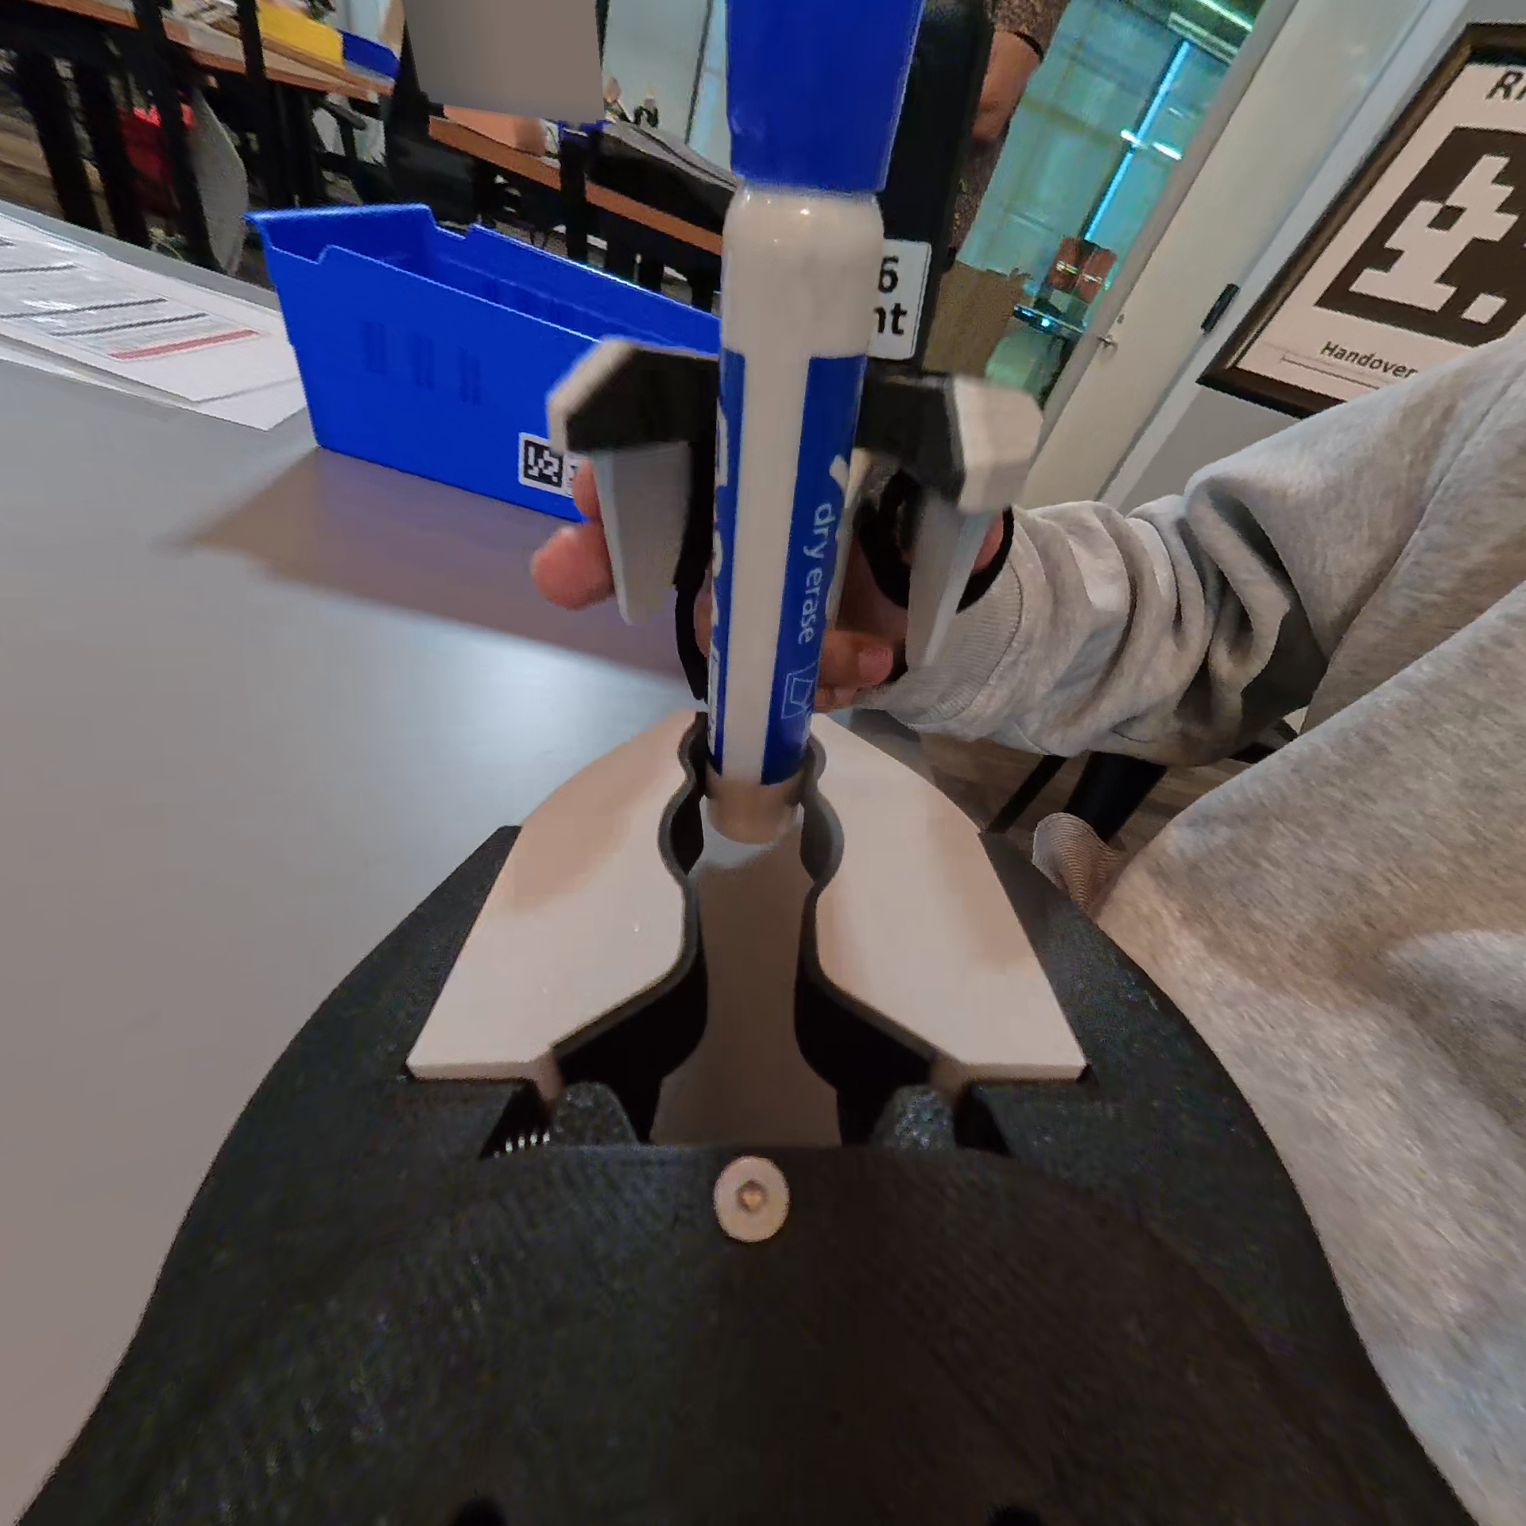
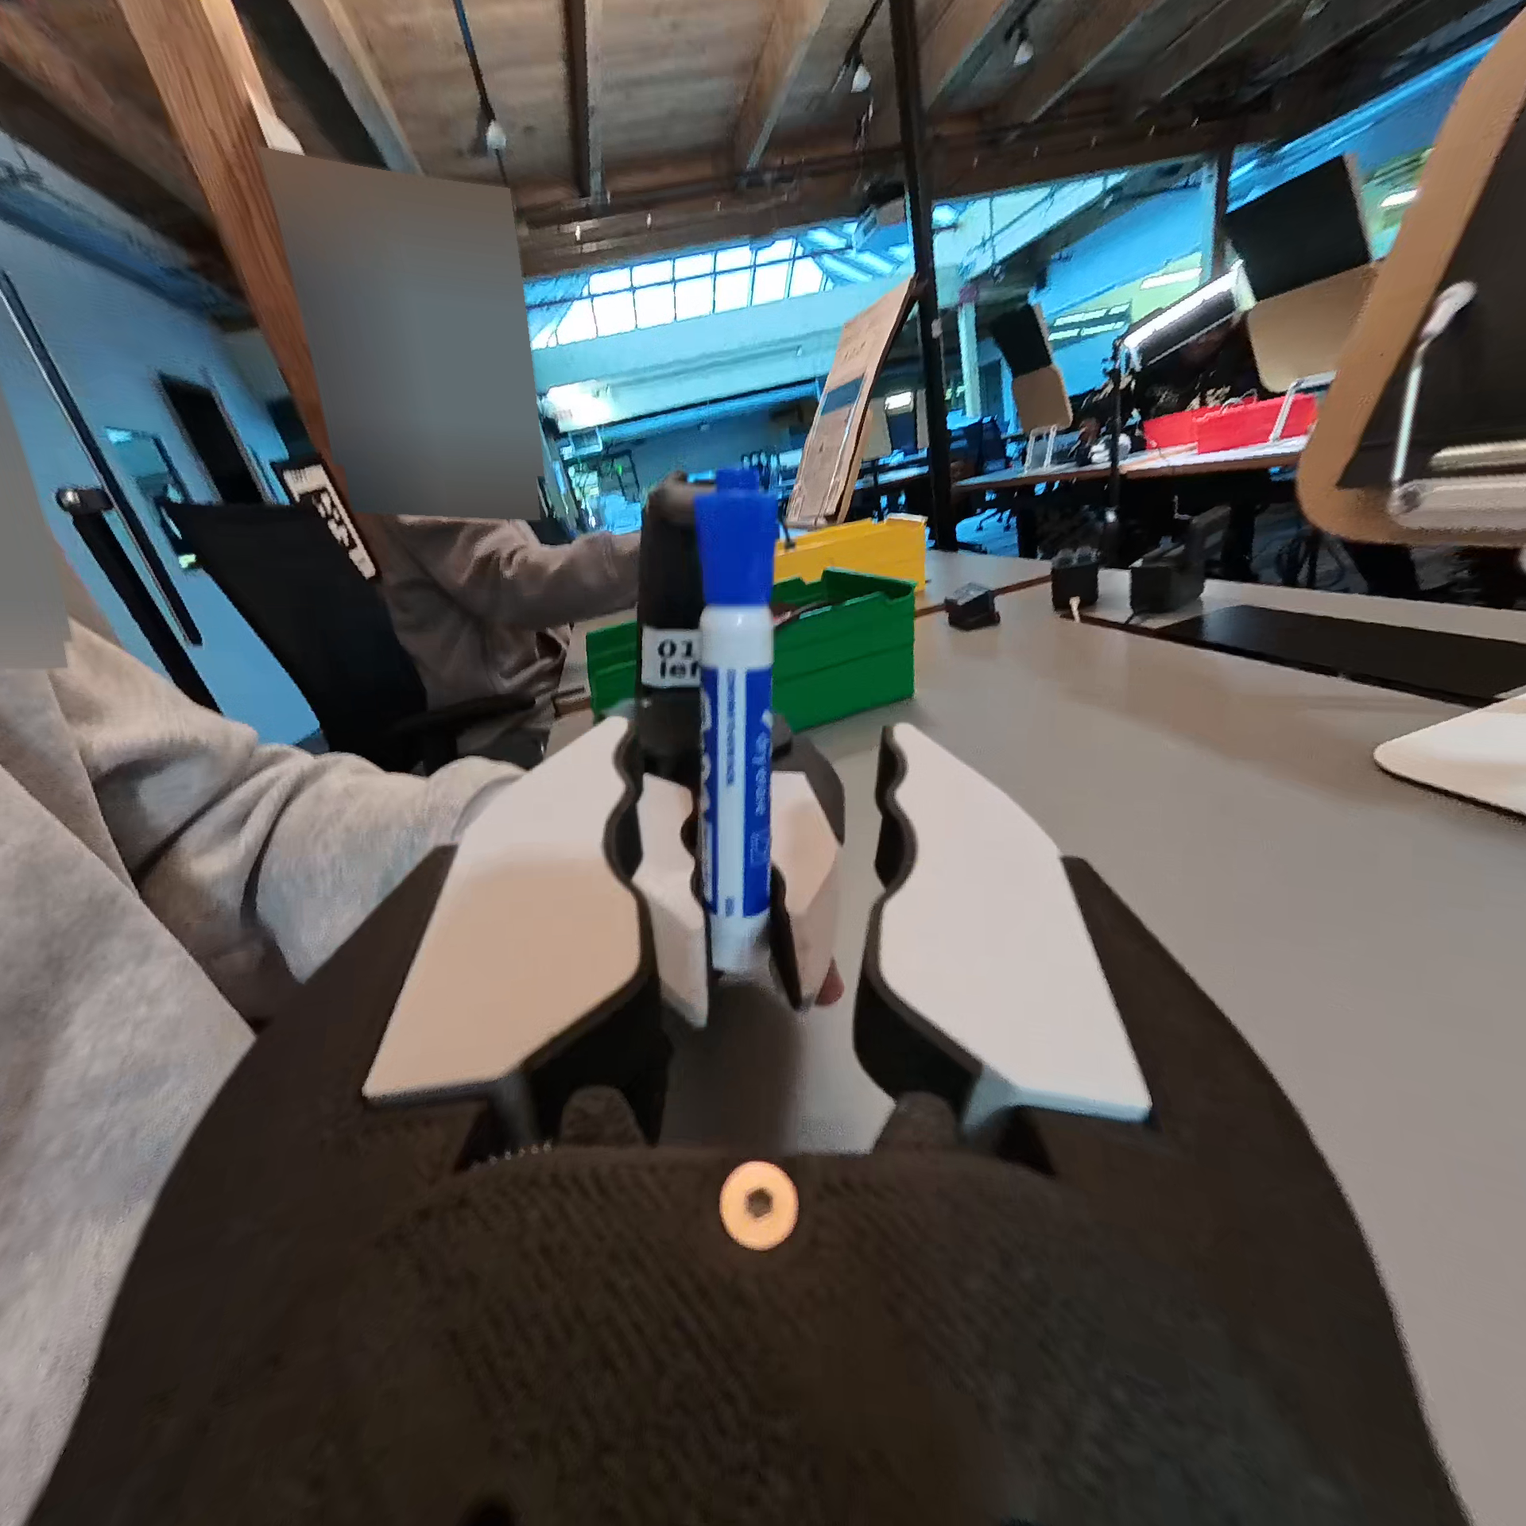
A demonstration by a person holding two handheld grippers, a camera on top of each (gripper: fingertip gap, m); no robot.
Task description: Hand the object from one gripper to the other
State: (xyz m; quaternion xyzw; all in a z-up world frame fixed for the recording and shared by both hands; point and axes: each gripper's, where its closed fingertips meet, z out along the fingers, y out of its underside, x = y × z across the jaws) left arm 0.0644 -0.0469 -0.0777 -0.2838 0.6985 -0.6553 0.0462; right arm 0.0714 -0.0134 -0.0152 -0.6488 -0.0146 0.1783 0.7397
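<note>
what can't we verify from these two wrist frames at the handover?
- Marker cap tip: cut off by the top edge in the left wrist view.
- Marker's bottom end: hidden between the left gripper fingers in both views.
- Right gripper contact with the marker: its open fingers straddle the marker; touch can't be told.
- Blue bin contents: hidden behind its wall, left wrist view.

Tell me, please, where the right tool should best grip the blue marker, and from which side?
Grip the marker on its label band, above the left tool that clamps its base. It stands upright, cap up, so the open right tool should likely come in level, one finger on each side of the round barrel.
</note>
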